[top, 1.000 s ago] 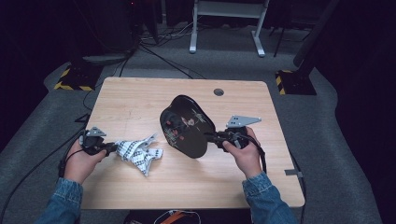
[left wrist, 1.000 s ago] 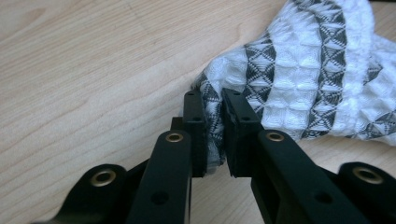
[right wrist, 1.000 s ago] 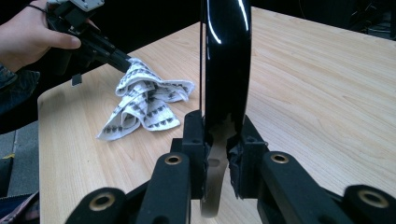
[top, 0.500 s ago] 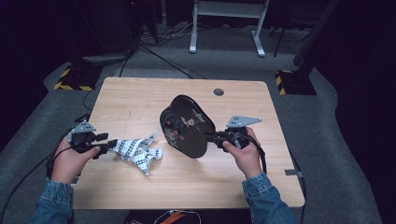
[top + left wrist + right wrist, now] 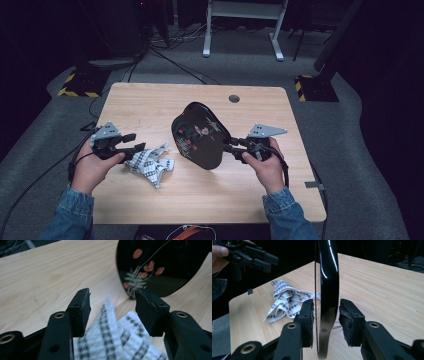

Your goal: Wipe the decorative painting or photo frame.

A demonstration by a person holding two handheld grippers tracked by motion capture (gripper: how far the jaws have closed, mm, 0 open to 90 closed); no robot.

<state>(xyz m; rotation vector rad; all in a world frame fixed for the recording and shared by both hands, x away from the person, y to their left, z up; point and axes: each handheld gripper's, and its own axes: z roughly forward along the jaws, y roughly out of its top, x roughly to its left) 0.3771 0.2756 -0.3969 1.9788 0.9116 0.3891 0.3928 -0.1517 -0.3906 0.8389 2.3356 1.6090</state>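
A glossy black plate with red flowers painted on it stands on its edge, tilted, at the middle of the wooden table. My right gripper straddles its right rim. In the right gripper view the plate rises between the pads of my right gripper with a thin gap on each side; these jaws have just been opening. A crumpled white cloth with a black pattern lies left of the plate. My left gripper hovers above the cloth, its jaws having just opened and holding nothing.
A round cable hole sits near the table's far edge. Cables trail from both grippers over the table's sides. Beyond the table are a white stand and yellow-black floor blocks. Bare wood lies behind and in front of the plate.
My left gripper let go of the cloth, opened and rose up and to the left. The cloth stayed on the table. The plate and the right hand kept their place.
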